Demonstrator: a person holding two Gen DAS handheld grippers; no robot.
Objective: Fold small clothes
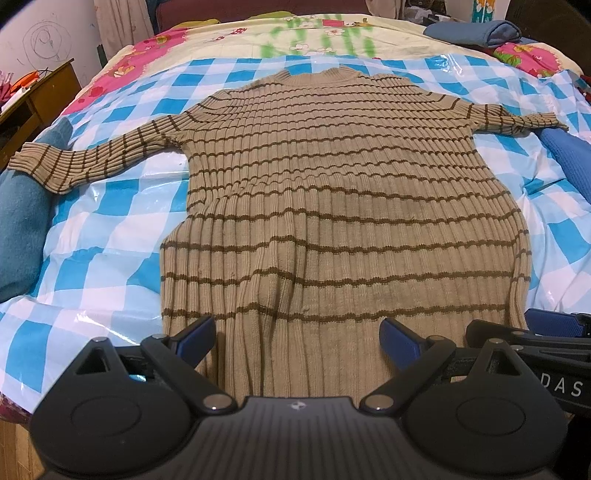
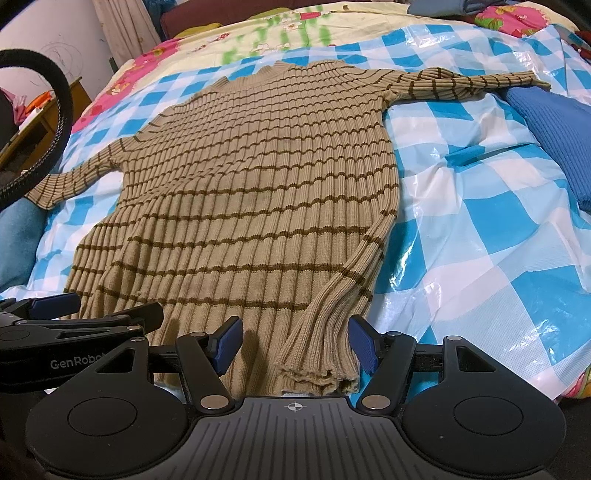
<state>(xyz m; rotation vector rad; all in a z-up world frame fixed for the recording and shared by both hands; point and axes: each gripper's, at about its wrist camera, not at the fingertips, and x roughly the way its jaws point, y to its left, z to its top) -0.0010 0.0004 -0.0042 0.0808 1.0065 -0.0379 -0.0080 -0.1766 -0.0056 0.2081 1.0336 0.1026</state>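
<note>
A tan ribbed sweater with thin brown stripes (image 1: 325, 206) is lying flat across a blue-and-white checked plastic sheet (image 1: 110, 229) that is covering a bed, its collar pointing to the far side and both sleeves stretching out to left and right. The hem is sitting at the near edge, where two hand-held grippers are hovering side by side.

The left gripper (image 1: 297, 338) is facing the near hem with its blue-padded fingers spread wide apart, gripping nothing; the knit is showing between them. The right gripper (image 2: 295, 341) is likewise standing open at the near right corner of the hem, where the fabric is bunching into a rumpled fold between its pads without being pinched. In the right wrist view the left gripper's black body is showing at the near left; in the left wrist view the right gripper is showing at the near right edge.

A teal folded cloth (image 1: 22, 229) is resting at the left, under the cuff of the left sleeve. A blue knit garment (image 2: 554, 144) is lying at the right, just beside the right cuff. A folded dark blue item (image 1: 476, 31) is sitting at the far right on a floral bedspread (image 1: 236, 40). A wooden desk (image 1: 40, 96) is standing beyond the bed at the far left.
</note>
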